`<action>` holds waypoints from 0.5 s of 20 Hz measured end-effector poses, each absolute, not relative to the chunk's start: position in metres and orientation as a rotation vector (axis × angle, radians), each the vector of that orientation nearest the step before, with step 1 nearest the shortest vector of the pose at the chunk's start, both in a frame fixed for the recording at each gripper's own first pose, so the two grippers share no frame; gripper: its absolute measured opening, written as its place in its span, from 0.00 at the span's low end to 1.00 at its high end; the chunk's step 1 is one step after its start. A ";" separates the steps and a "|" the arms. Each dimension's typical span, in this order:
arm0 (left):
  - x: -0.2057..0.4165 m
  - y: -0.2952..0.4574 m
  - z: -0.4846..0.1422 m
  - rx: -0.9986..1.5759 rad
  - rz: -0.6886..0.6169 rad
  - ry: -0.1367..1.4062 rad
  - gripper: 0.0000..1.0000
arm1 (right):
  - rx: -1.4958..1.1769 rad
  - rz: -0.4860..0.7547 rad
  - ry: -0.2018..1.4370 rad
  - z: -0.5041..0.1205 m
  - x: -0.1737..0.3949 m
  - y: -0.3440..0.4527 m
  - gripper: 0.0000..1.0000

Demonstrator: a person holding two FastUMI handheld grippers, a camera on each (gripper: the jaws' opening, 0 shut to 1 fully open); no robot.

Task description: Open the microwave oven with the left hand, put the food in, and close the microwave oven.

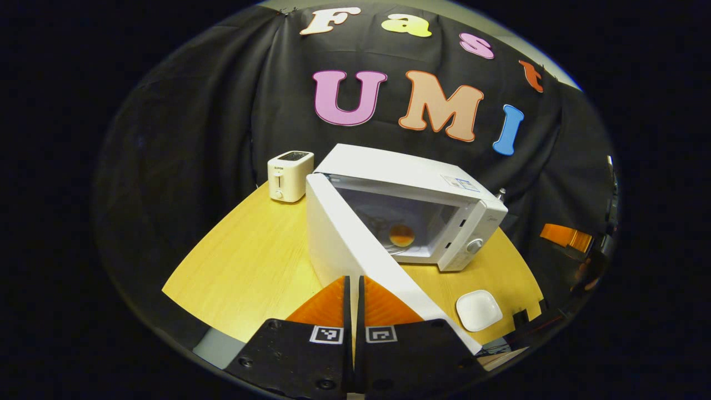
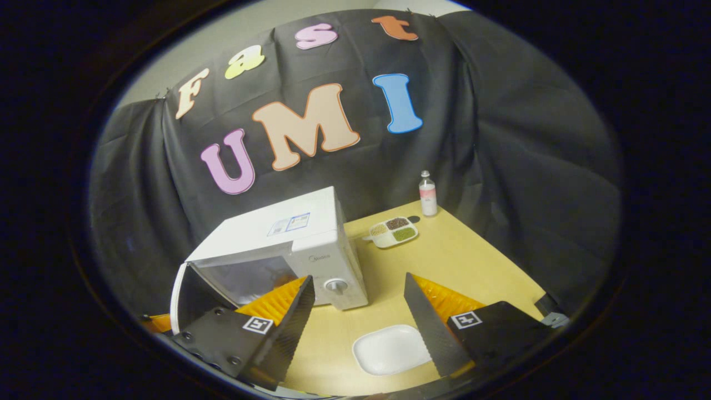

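The white microwave point(image 1: 411, 183) stands on the wooden table with its door point(image 1: 355, 244) swung wide open toward me. Inside, a round orange piece of food point(image 1: 401, 235) lies on the turntable. My left gripper point(image 1: 354, 289) is shut with nothing between its fingers, just left of the door's near end. In the right gripper view the microwave point(image 2: 294, 244) sits at left with its door point(image 2: 186, 294) open. My right gripper point(image 2: 358, 278) is open and holds nothing, above a small empty white plate point(image 2: 391, 349) in front of the oven.
A white toaster point(image 1: 290, 175) stands at the table's back left corner. Behind the microwave on the right are a sectioned dish of grains point(image 2: 393, 230) and a small bottle point(image 2: 427, 193). The white plate point(image 1: 479, 310) lies near the table's front edge point(image 1: 222, 316).
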State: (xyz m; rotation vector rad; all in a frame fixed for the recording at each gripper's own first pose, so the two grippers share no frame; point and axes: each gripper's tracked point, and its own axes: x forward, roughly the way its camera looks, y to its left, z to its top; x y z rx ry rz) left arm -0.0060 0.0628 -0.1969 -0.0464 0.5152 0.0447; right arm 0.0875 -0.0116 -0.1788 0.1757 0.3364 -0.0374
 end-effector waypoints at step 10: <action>0.048 -0.043 -0.201 -0.037 -0.089 0.477 0.01 | 0.144 0.000 0.381 -0.193 0.095 -0.048 1.00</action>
